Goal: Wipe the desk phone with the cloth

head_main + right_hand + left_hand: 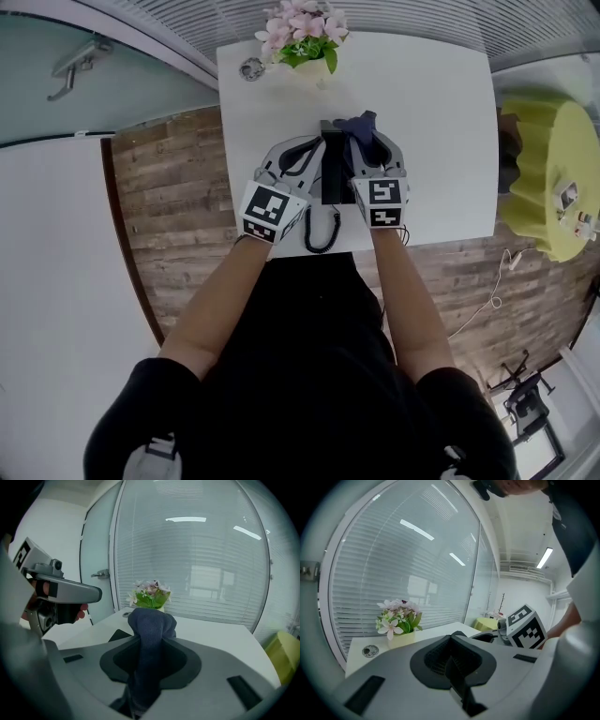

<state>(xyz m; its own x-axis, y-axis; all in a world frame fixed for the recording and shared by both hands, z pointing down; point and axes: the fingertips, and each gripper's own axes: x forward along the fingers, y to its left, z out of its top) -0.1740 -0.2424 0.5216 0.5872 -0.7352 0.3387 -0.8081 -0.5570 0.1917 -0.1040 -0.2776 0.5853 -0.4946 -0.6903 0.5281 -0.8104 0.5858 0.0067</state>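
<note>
The black desk phone (332, 171) lies on the white table (441, 112), between my two grippers, and its coiled cord (323, 231) hangs off the near edge. My right gripper (373, 142) is on the phone's right and is shut on a dark blue cloth (360, 126). The cloth (151, 625) bunches up out of the jaws in the right gripper view. My left gripper (312, 142) is on the phone's left, with its jaws together (452, 656) and nothing between them. The grippers hide much of the phone.
A pot of pink flowers (305, 36) stands at the table's far edge with a small round metal object (250, 68) to its left. A yellow-green round seat (553, 178) is off to the right. A white cable (487, 302) lies on the wood floor.
</note>
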